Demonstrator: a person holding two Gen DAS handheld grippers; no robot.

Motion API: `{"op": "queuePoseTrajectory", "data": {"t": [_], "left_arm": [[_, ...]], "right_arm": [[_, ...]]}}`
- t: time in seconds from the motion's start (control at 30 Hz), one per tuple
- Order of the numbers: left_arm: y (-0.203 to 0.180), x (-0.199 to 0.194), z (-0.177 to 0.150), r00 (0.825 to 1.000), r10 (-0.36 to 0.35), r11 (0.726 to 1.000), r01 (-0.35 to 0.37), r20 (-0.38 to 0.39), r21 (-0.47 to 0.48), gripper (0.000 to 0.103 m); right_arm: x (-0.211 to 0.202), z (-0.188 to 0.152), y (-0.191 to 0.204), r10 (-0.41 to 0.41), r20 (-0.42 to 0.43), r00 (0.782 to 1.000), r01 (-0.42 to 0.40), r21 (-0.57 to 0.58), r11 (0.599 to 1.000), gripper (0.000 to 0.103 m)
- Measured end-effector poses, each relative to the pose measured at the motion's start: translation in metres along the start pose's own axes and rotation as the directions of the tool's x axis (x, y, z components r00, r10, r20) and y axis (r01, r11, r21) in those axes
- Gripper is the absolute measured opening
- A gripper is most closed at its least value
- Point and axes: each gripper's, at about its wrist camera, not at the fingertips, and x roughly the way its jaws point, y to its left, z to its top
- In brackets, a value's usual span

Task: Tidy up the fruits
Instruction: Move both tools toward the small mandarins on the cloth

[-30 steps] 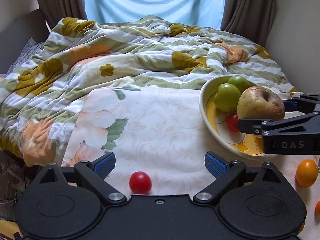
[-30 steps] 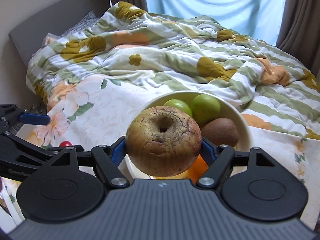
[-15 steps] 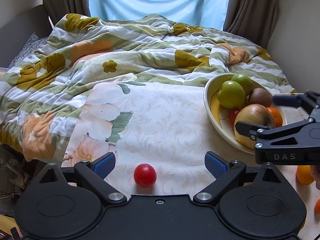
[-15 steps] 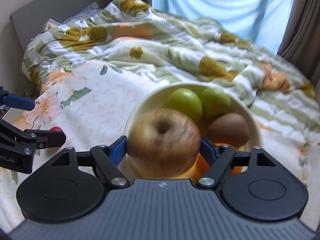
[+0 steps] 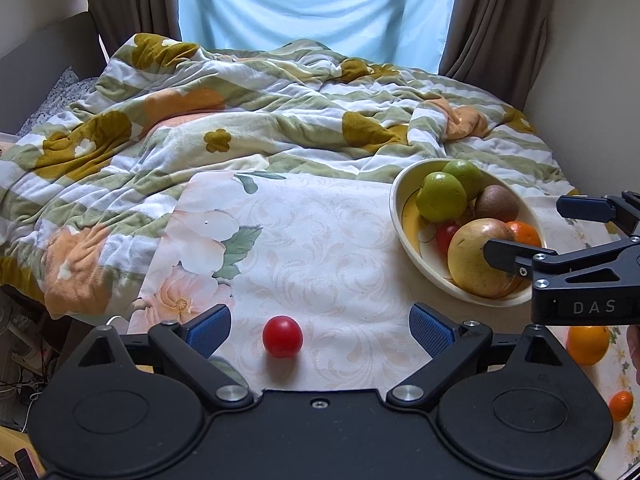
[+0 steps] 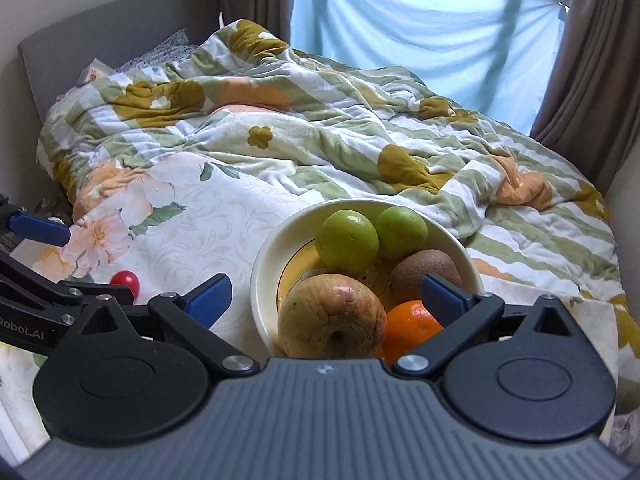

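Note:
A cream bowl (image 6: 264, 264) sits on the floral cloth and holds two green apples (image 6: 347, 241), a kiwi (image 6: 424, 268), an orange (image 6: 412, 324) and a big brownish apple (image 6: 332, 316). The big apple also shows in the left wrist view (image 5: 472, 256), in the bowl (image 5: 400, 216). My right gripper (image 6: 326, 292) is open, its jaws either side of the big apple, apart from it. My left gripper (image 5: 320, 322) is open and empty, with a small red fruit (image 5: 282, 336) lying on the cloth between its fingers. The red fruit shows in the right wrist view too (image 6: 125, 281).
Two loose oranges (image 5: 587, 344) (image 5: 621, 405) lie on the cloth at the right, near the right gripper's body. A rumpled striped blanket (image 5: 248, 120) covers the bed behind the cloth. Curtains and a wall stand at the far side.
My right gripper lowered the big apple into the bowl and opened, leaving it there. The left gripper stayed open around the red fruit.

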Motion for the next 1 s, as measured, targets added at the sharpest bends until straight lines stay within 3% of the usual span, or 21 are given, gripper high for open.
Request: {"op": "queuePoseTrajectory", "data": {"t": [0.17,0.57,1.0], "left_arm": [[-0.001,-0.020,0.002,0.999,-0.012,0.999,0.013,0.035,-0.034,0.098],[-0.031,-0.075,-0.006,0.989,-0.023,1.000,0.023,0.144,-0.001,0.098],[-0.093,-0.112,-0.059,0.984,-0.051,0.997,0.042,0.170,0.058,0.098]], "right_arm": [[-0.023,0.003,-0.007,-0.003,-0.009,1.000,0.003,0.057,0.998,0.103],[-0.105,-0.013,-0.039,-0.058,-0.001,0.998,0.057,0.168,0.984,0.103],[-0.195,-0.076,-0.092,-0.105,0.020,0.994,0.097,0.228,0.969,0.103]]}}
